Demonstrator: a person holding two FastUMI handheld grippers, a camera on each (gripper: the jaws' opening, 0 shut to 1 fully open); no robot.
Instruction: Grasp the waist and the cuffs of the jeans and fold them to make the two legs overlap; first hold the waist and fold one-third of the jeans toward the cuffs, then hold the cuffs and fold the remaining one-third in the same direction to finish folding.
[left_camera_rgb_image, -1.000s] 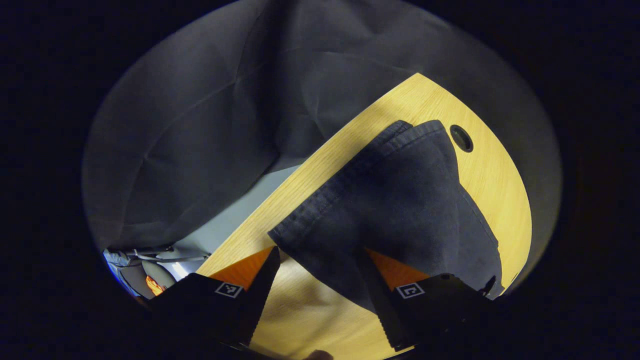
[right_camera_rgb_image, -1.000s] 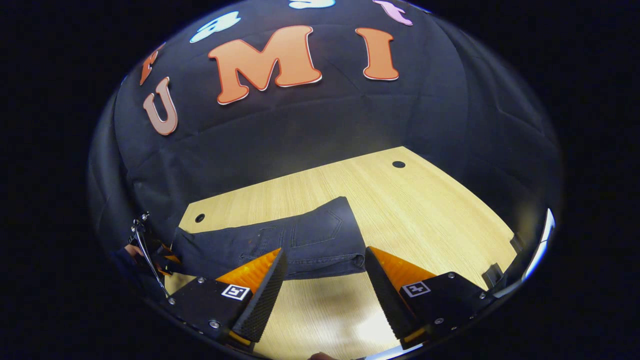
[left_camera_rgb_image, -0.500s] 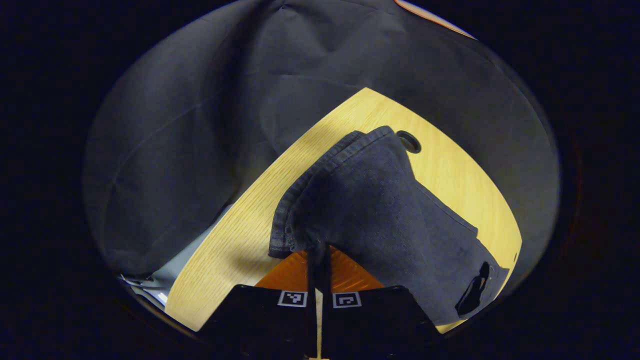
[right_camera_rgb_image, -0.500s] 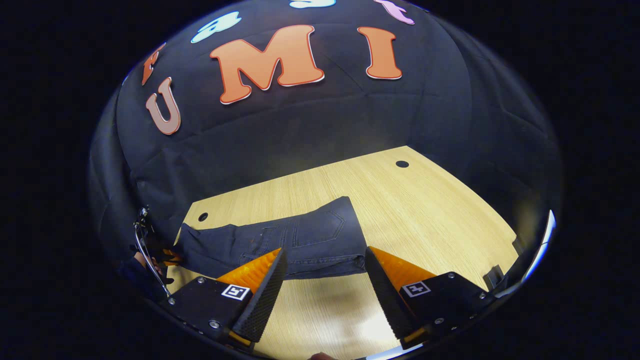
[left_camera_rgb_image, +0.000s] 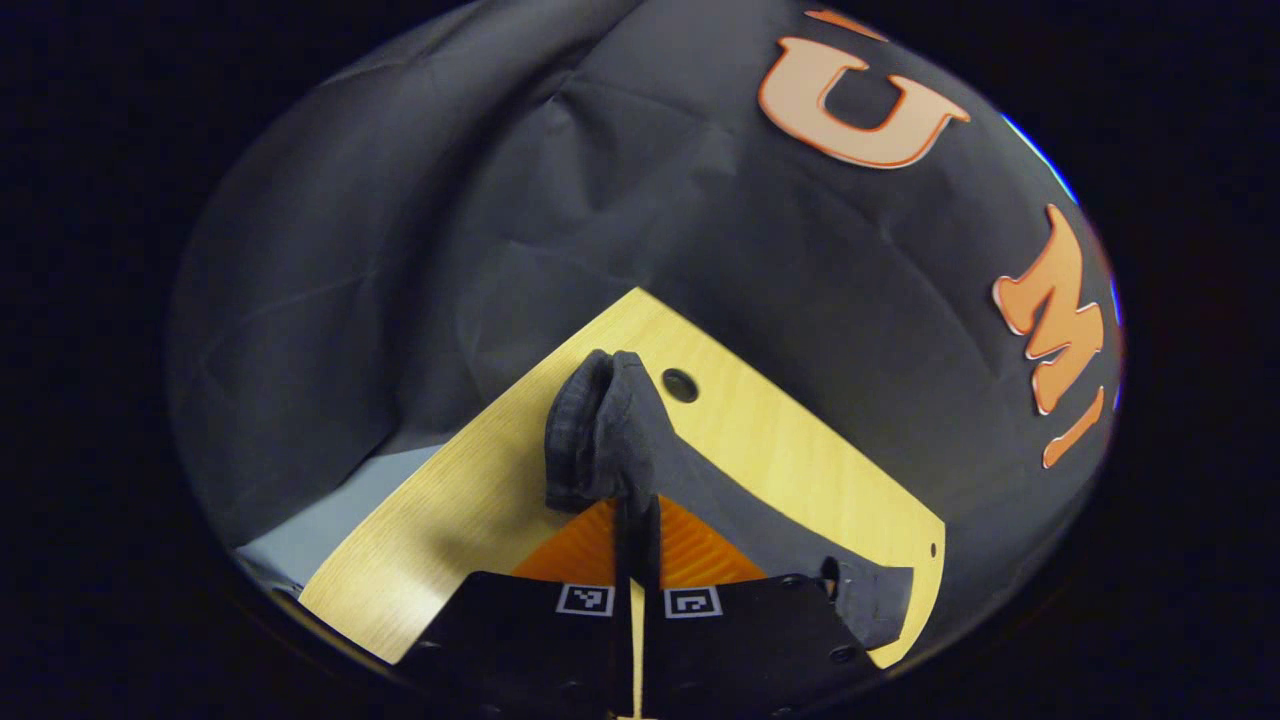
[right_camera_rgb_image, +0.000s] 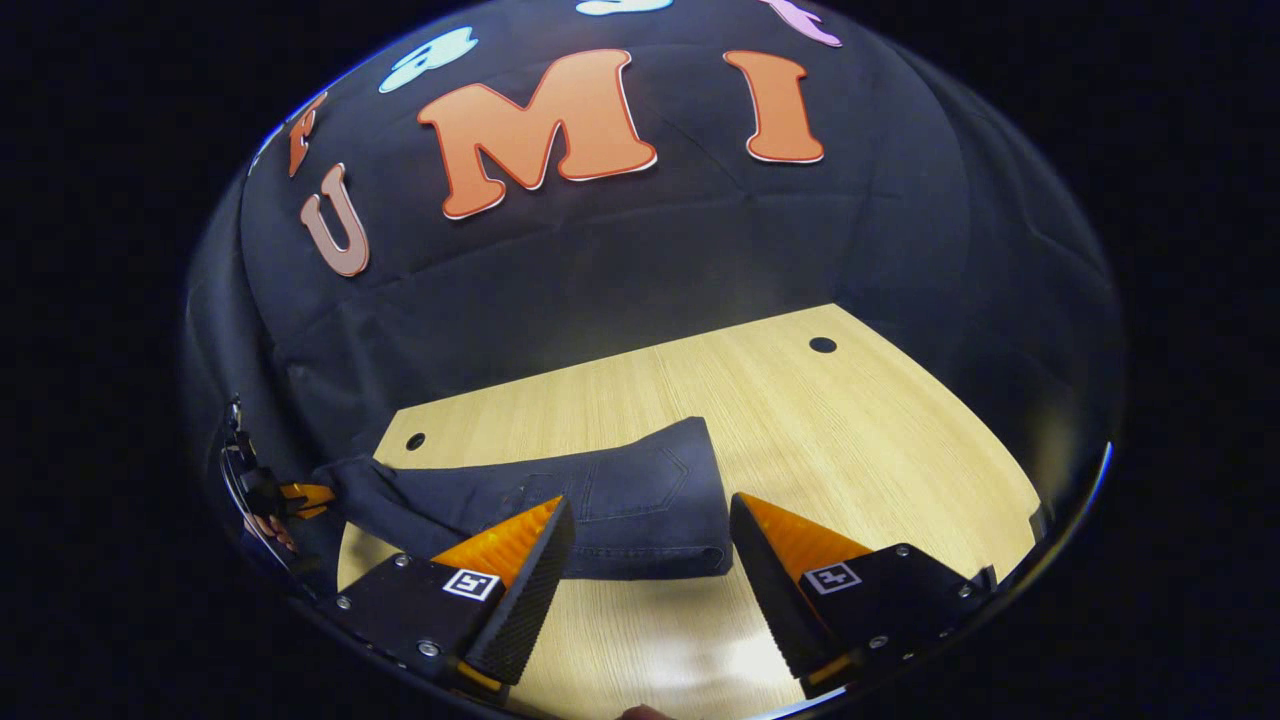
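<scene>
In the left gripper view, the left hand-held gripper (left_camera_rgb_image: 636, 520) sits at the bottom centre of the frame with its two fingers pressed together on the cuff end of the jeans (left_camera_rgb_image: 610, 430). The dark denim bunches up just above the fingertips into a rounded fold, raised off the surface (left_camera_rgb_image: 450, 520). From the pinch the rest of the jeans runs down to the lower right of the frame and lies flat on the light wood. A small round hole (left_camera_rgb_image: 680, 385) in the surface shows just right of the bunched cloth, apart from it. The booth's dark cloth wall takes the upper part of the frame.

In the right gripper view, the right hand-held gripper (right_camera_rgb_image: 650, 560) is at the bottom centre with its fingers spread wide and nothing between them (bare wood shows in the gap). The jeans (right_camera_rgb_image: 620, 495) lie across the surface (right_camera_rgb_image: 850, 440) just beyond the fingertips, waist end at centre with a back pocket facing up, the legs stretching to the left of the frame. At the far left edge the left hand-held gripper (right_camera_rgb_image: 300, 495) pinches the cuff end, which is lifted slightly there. Two round holes (right_camera_rgb_image: 823, 345) mark the far corners of the surface, one at upper right and one at left above the legs.
</scene>
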